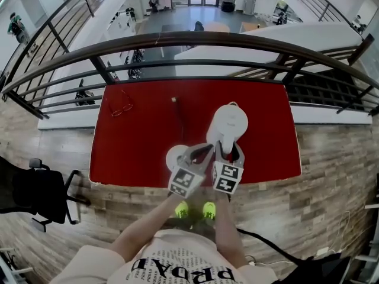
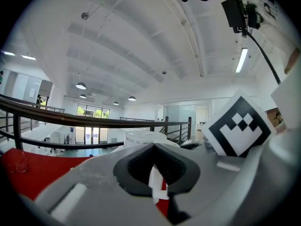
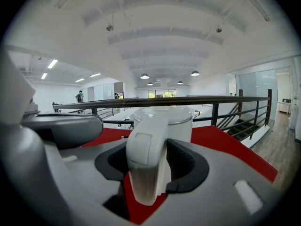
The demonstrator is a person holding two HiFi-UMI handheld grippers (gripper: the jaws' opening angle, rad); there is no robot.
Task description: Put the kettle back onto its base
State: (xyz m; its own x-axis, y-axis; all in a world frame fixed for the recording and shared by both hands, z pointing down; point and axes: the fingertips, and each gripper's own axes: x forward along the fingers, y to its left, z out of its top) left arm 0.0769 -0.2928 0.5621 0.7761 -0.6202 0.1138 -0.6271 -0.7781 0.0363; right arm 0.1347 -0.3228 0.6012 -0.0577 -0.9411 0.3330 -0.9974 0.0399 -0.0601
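Observation:
A white kettle [image 1: 230, 122] is over the red table [image 1: 142, 135], right of its round white base [image 1: 173, 156]; whether it rests on the table I cannot tell. My right gripper [image 1: 227, 148] is shut on the kettle's handle [image 3: 146, 164], which fills the hollow between the jaws, with the kettle's body [image 3: 164, 121] just beyond. My left gripper [image 1: 205, 151] lies close beside it, over the base's right edge. In the left gripper view the left gripper [image 2: 153, 148] is shut, jaw tips touching, and a white strip shows through the hollow behind them.
A pair of red glasses [image 1: 121, 106] lies at the table's far left. The base's thin cord [image 1: 178, 115] runs toward the far edge. A dark railing [image 1: 189, 40] curves behind the table. A black chair [image 1: 35, 194] stands on the wooden floor at left.

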